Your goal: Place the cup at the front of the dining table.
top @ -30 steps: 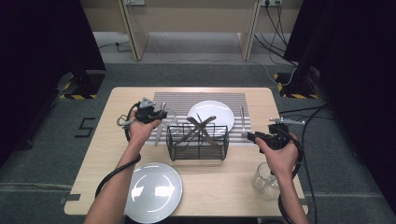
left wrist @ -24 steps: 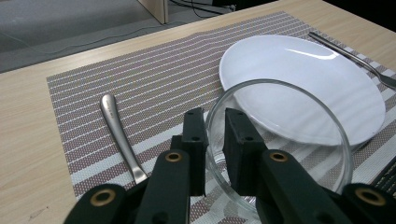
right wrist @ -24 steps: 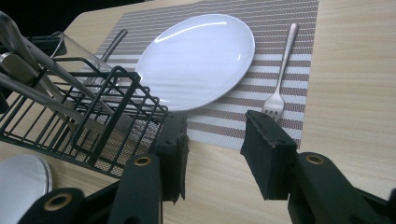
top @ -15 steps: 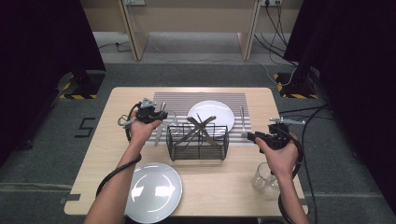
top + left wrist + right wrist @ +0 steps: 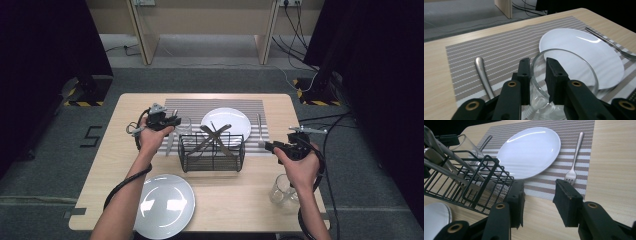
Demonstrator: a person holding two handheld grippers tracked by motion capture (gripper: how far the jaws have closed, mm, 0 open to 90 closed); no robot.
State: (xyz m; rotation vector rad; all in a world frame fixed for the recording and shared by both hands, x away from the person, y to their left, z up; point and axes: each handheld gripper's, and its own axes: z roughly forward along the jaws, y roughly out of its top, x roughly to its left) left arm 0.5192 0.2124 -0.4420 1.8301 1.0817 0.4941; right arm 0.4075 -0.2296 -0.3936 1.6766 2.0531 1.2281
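My left tongs (image 5: 535, 75) sit astride the near wall of a clear glass (image 5: 564, 75) that stands on the striped mat (image 5: 499, 47), just left of the white plate (image 5: 584, 47). One jaw is outside the rim and one inside, and they have just been easing apart, so the pads now stand a little off the wall and no longer pinch it. In the high view these tongs (image 5: 175, 121) are at the mat's left edge, with the glass (image 5: 184, 126) between them and the black wire basket (image 5: 212, 150) of cutlery. A spoon (image 5: 483, 73) lies on the mat just left of the glass.

My right tongs (image 5: 539, 195) hang wide apart with nothing between them, low over the desk (image 5: 614, 170) at the near right corner of the mat. The fork (image 5: 574, 157) lies just beyond them, beside the plate. A second glass (image 5: 282, 190) and a second plate (image 5: 165, 205) stand near the desk's front edge.
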